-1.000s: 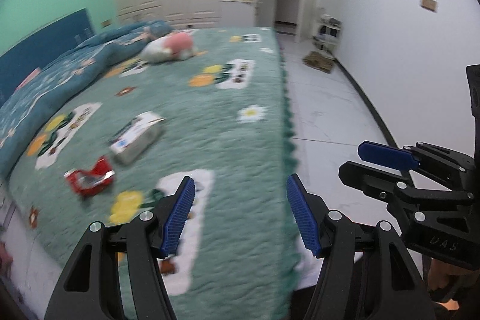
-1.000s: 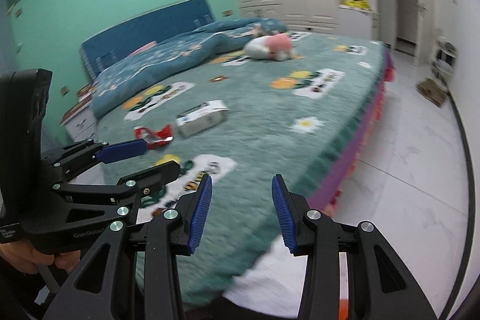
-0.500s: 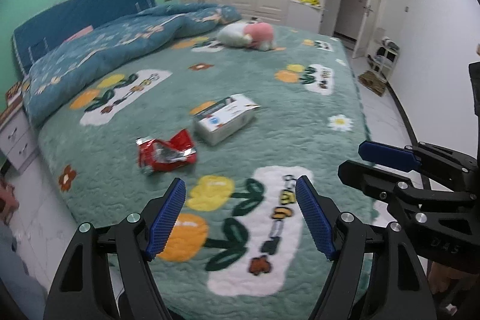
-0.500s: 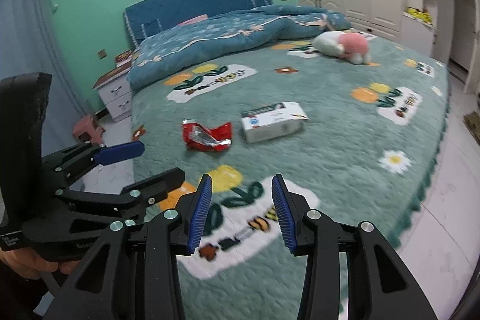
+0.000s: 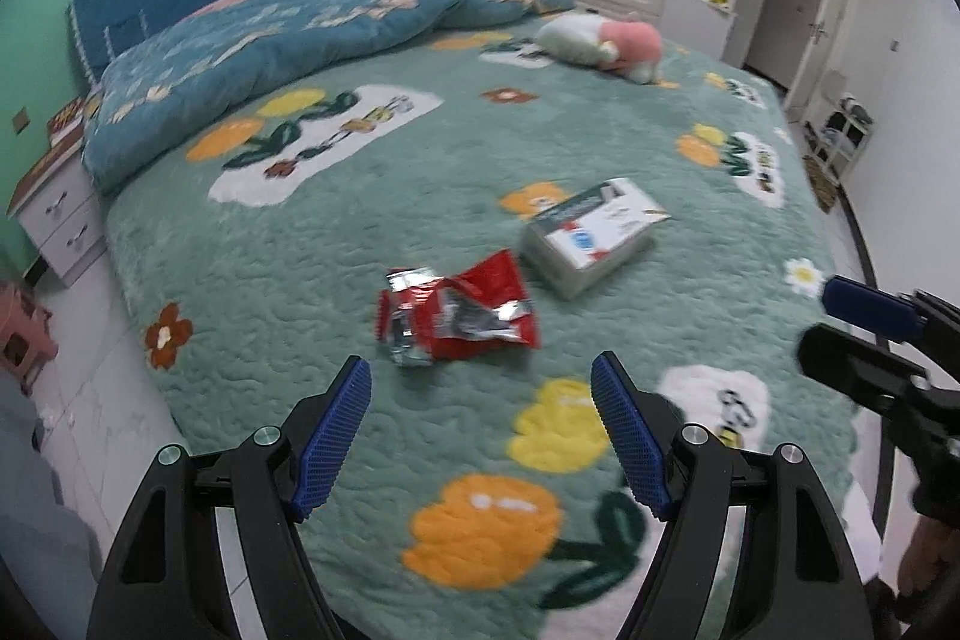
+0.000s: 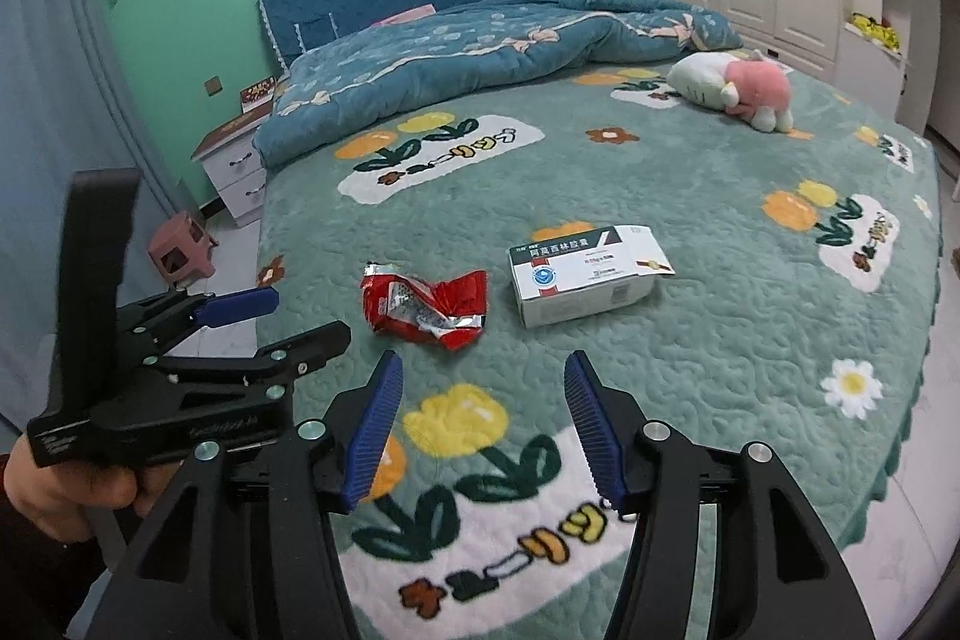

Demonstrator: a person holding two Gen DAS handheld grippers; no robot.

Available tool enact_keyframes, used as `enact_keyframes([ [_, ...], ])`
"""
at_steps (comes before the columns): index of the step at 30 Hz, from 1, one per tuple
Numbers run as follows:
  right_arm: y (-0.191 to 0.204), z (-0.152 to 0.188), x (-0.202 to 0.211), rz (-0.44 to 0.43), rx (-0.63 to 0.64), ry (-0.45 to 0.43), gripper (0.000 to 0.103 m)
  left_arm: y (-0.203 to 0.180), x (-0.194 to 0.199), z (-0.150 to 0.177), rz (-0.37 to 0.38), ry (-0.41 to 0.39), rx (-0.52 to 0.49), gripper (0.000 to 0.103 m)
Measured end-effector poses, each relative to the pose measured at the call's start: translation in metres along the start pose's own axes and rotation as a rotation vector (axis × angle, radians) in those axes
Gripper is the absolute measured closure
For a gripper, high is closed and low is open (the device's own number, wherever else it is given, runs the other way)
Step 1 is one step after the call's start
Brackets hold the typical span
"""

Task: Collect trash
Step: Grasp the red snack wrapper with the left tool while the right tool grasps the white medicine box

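With both the left tongs (image 5: 480, 388) and right tongs (image 6: 480, 382) spread apart and empty, lower either squarely over the crumpled red snack wrapper (image 5: 457, 313) lying on the bed (image 5: 300, 232) beside the medicine box (image 5: 591, 235), then close on a raised fold.

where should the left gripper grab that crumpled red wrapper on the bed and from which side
Grip the raised red fold at the top of the red wrapper, coming down from above with the open left gripper. The wrapper lies flat and crumpled on the soft bedspread, so its edges offer little to pinch, while that upstanding ridge probably fits between the fingers. The white box lies clear to the right.
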State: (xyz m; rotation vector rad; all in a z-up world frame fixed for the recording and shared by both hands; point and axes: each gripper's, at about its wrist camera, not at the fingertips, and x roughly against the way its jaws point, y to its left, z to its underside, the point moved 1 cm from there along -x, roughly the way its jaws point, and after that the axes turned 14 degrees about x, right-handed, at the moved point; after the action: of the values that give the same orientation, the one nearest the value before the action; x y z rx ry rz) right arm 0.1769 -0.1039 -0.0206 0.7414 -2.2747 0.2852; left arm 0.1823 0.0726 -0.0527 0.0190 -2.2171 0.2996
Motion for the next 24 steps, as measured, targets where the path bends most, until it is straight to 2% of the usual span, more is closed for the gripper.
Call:
enact_keyframes([
  [2,-0.003,-0.003,-0.01,-0.006,0.002,0.011,0.046,0.005,-0.01,-0.004,-0.003,0.02,0.013,0.026],
  [4,-0.007,-0.004,-0.02,-0.009,-0.001,0.023,0.046,0.007,-0.022,-0.007,-0.009,0.037,0.012,0.017],
  [8,-0.016,-0.007,-0.038,-0.013,-0.013,0.041,0.046,0.007,-0.045,-0.016,-0.012,0.054,-0.001,0.017],
  [16,-0.03,-0.008,-0.068,-0.031,-0.029,0.071,0.046,0.019,-0.094,-0.029,-0.063,0.103,0.039,0.017],
  [24,-0.04,-0.007,-0.092,-0.037,-0.044,0.101,0.046,0.022,-0.116,-0.03,-0.042,0.125,0.039,0.019],
])
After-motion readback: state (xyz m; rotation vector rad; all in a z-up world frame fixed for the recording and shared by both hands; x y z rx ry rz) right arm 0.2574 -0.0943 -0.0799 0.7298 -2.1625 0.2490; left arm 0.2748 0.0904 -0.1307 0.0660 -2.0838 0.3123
